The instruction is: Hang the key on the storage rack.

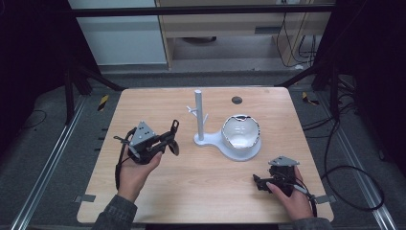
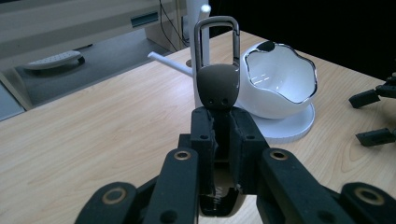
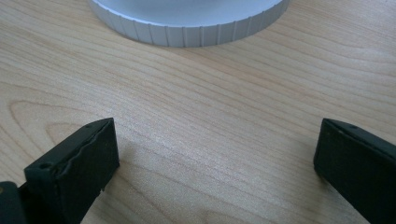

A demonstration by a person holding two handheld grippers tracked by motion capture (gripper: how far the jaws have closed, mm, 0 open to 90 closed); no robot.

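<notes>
Left gripper (image 2: 219, 126) clamped on a dark bronze metal key-fob-shaped clip with a carabiner loop (image 2: 217, 65), loop pointing up and forward, held above the light wooden tabletop (image 1: 158, 105) at its left side. White stand with an upright post and short pegs (image 1: 198, 115) sits mid-table, a glossy white wavy-rimmed bowl (image 1: 242, 132) on its round base. Right gripper (image 3: 215, 163) low over the table near the front right, jaws wide apart, nothing between them, ribbed base edge just ahead.
</notes>
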